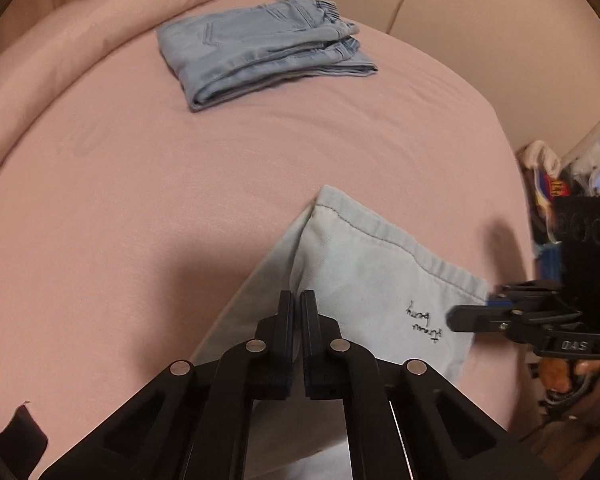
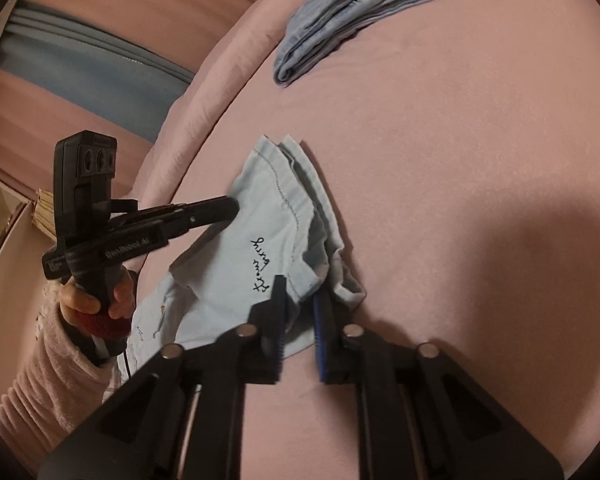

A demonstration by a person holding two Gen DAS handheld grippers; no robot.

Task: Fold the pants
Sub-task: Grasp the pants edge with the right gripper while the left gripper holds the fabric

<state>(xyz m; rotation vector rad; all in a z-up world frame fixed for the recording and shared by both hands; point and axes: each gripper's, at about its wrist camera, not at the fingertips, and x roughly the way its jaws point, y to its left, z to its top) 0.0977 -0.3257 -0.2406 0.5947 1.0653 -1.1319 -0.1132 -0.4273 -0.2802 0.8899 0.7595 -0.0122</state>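
Note:
Pale blue pants (image 1: 360, 272) with black stitched script lie on the pink bed (image 1: 140, 220), hem end toward the far side. My left gripper (image 1: 298, 300) is shut on the pants' left edge; it also shows in the right wrist view (image 2: 228, 210), pinching that edge. My right gripper (image 2: 300, 300) has its jaws a little apart around the bunched right edge of the pants (image 2: 268, 220). In the left wrist view its fingers (image 1: 472, 316) touch the cloth's right corner.
A folded pair of blue jeans (image 1: 260, 48) lies at the far side of the bed, also in the right wrist view (image 2: 348, 16). A rolled pink duvet (image 1: 60, 52) runs along the left. Clutter (image 1: 548, 184) sits off the bed's right edge.

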